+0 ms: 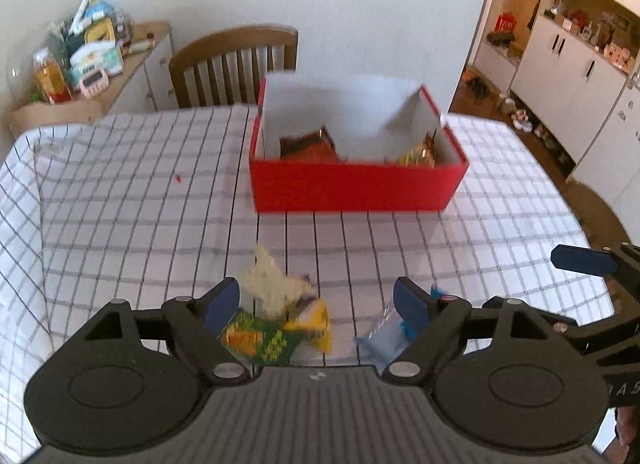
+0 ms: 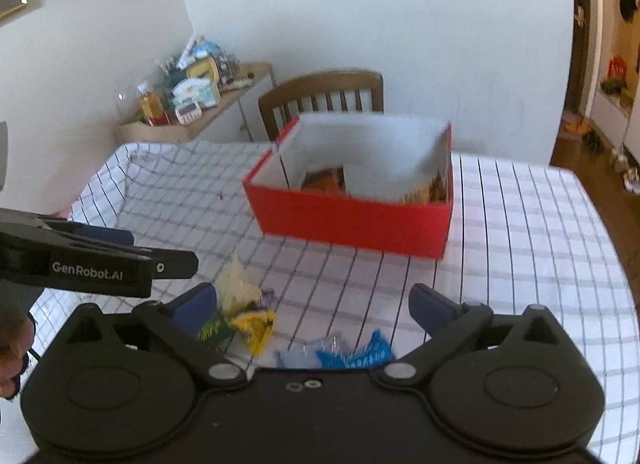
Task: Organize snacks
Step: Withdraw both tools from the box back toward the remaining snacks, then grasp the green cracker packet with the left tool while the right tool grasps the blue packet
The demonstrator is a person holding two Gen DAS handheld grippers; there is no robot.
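A red box with a white inside stands on the checked tablecloth; snack packets lie in it, a brown-orange one and a yellow one. Close in front of my left gripper lie a green-and-yellow snack packet and a clear-and-blue packet. The jaws stand wide apart with nothing pressed between them. In the right wrist view the red box sits ahead, and my right gripper is open above the green-yellow packet and the blue packet.
A wooden chair stands behind the table. A side shelf with bottles and boxes is at the back left. White cupboards line the right. The left gripper's arm reaches in from the left of the right wrist view.
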